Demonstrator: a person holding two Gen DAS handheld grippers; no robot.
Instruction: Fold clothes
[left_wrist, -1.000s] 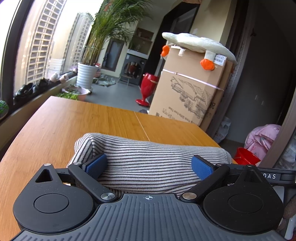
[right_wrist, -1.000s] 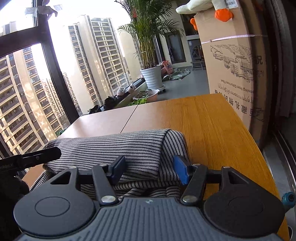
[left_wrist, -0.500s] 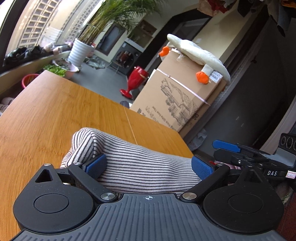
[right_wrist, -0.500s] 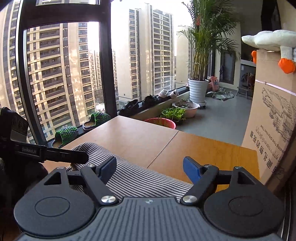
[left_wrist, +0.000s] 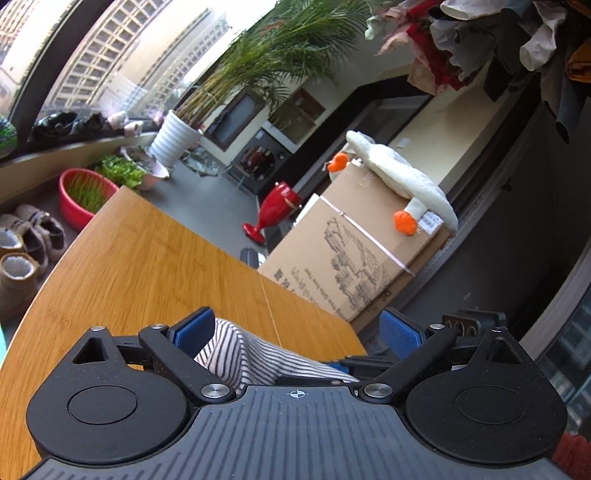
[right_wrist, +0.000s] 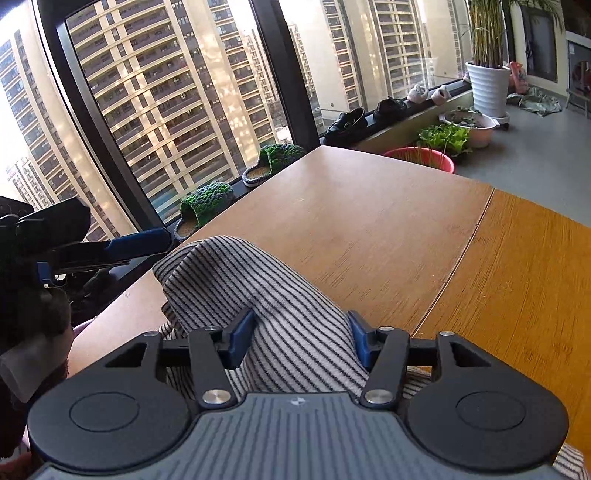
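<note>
Wooden surface (right_wrist: 388, 229) carries a striped garment (right_wrist: 236, 280), bunched at its near edge. Right gripper (right_wrist: 299, 334): fingers closing, cloth between them, pads against its folds. Left gripper (left_wrist: 297, 332): fingers wide apart, cloth touching only the left pad. Beyond: cardboard box (left_wrist: 354, 258).

Sunlight is pouring through tall dark-framed windows (right_wrist: 280, 70) facing high-rise apartment blocks. Shoes and slippers (right_wrist: 207, 201) are lining the sill. A wooden table (right_wrist: 388, 229) is filling the foreground (two tones, split by a seam). A potted palm (right_wrist: 487, 86) is standing on grey floor (right_wrist: 535, 155) near a cardboard box (left_wrist: 354, 258).
</note>
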